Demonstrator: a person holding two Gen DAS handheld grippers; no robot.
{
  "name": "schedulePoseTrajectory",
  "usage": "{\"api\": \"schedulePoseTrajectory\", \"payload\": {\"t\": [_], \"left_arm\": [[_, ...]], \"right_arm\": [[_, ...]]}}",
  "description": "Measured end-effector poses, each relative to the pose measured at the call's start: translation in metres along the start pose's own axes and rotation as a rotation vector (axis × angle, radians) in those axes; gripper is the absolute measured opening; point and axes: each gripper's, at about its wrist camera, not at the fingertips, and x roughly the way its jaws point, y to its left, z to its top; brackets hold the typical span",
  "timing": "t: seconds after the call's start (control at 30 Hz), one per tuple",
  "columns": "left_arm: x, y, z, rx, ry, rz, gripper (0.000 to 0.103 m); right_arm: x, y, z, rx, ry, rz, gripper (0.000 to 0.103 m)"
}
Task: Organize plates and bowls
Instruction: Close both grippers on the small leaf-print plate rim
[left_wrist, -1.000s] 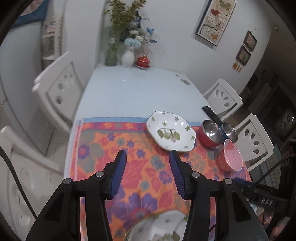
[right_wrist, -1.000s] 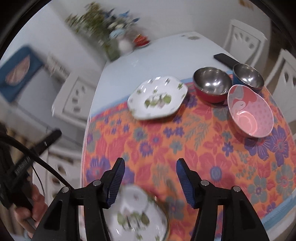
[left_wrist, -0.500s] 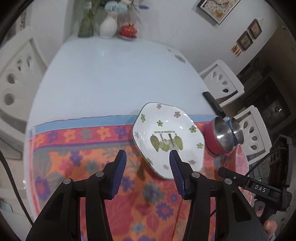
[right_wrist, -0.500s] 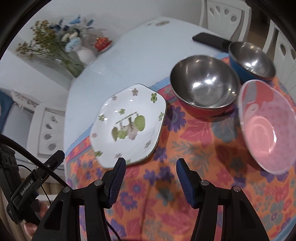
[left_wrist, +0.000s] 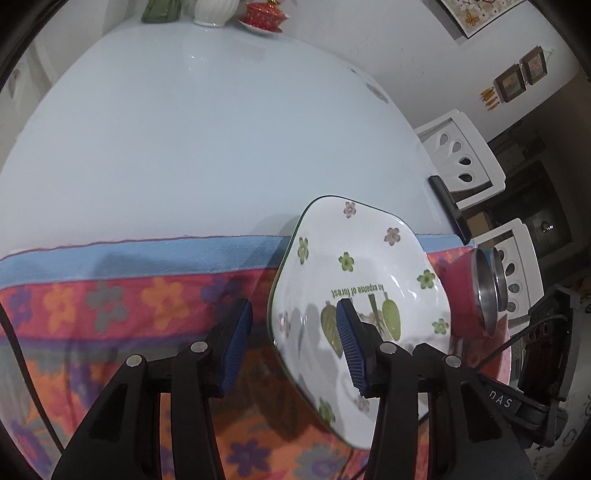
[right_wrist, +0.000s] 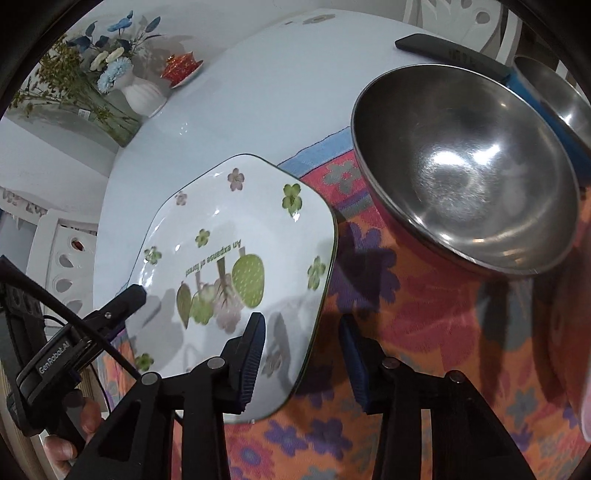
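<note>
A white plate with green flowers lies on the floral cloth. My left gripper is open, its jaws straddling the plate's left rim, one finger over the plate. My right gripper is open, its jaws straddling the plate's right rim. A red steel-lined bowl stands right of the plate, a blue steel-lined bowl behind it. A pink bowl's edge shows at far right.
The light blue table stretches behind the cloth. Vases with flowers and a red lidded dish stand at its far end. A black remote lies near the bowls. White chairs stand to the right.
Both grippers have moved forward and down to the far white plate, which now sits between each gripper's open jaws. The nearer plate has left view.
</note>
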Motion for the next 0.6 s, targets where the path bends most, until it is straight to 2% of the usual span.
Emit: {"api": "schedulePoseTrajectory", "payload": {"t": [0.2, 0.33, 0.6], "left_arm": [[0.013, 0.001, 0.003, 0.014, 0.008, -0.008, 0.042], [0.016, 0.001, 0.005, 0.028, 0.011, -0.024, 0.034], [0.007, -0.008, -0.002, 0.127, -0.026, 0.015, 0.029]], "right_arm": [[0.006, 0.006, 0.006, -0.067, -0.031, -0.013, 0.034], [0.008, 0.011, 0.006, -0.107, -0.040, -0.019, 0.027], [0.005, 0.014, 0.000, -0.192, -0.059, -0.027, 0.027]]}}
